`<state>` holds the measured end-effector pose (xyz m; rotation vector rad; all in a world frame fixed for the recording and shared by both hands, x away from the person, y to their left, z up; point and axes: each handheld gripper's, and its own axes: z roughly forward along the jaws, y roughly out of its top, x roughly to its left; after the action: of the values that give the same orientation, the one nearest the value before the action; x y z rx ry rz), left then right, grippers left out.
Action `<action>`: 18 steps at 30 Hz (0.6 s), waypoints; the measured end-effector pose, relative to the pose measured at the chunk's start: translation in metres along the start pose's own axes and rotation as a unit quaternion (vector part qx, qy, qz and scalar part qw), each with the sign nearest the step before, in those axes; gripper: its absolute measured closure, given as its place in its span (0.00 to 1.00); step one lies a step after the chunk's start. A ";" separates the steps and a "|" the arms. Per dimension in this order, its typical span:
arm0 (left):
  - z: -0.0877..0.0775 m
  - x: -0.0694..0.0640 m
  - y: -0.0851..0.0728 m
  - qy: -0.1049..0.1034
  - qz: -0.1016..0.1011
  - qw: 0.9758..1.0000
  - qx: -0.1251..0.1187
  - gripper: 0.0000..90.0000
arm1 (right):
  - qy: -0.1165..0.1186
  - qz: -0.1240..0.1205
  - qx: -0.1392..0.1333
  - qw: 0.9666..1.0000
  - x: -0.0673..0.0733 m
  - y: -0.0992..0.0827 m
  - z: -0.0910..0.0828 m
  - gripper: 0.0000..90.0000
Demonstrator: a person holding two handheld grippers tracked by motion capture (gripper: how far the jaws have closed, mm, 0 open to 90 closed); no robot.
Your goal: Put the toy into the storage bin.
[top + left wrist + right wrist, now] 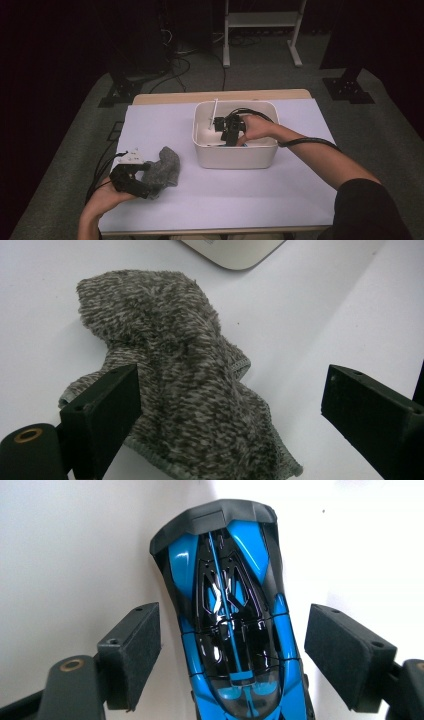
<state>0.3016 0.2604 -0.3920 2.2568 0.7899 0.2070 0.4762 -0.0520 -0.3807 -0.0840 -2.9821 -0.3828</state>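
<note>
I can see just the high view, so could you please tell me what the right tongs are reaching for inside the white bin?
Observer: A blue and black toy car lies between the pads of the right tongs, with a gap on each side.
Operator: Thank you. Is it against the white bin wall?
Observer: One side runs close along the wall; I cannot tell if it touches.
Operator: And the left tongs?
Observer: Open, with the grey cloth lying between and under them, its stitched hem showing.
</note>
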 end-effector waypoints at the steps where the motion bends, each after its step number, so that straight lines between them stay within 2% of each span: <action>1: 0.000 0.000 0.000 0.001 0.001 1.000 0.000 0.09 | -0.003 0.002 -0.002 1.000 0.000 0.000 -0.002 0.24; 8: 0.001 -0.001 0.000 0.000 0.000 1.000 -0.001 0.09 | -0.015 0.011 -0.036 0.999 0.002 -0.007 -0.025 0.24; 18: -0.001 -0.003 -0.001 0.002 0.000 1.000 -0.004 0.09 | -0.034 0.030 -0.099 0.994 0.013 -0.021 -0.070 0.24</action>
<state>0.2986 0.2599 -0.3917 2.2495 0.7894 0.2139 0.4711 -0.0893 -0.3173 -0.2114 -2.9900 -0.6801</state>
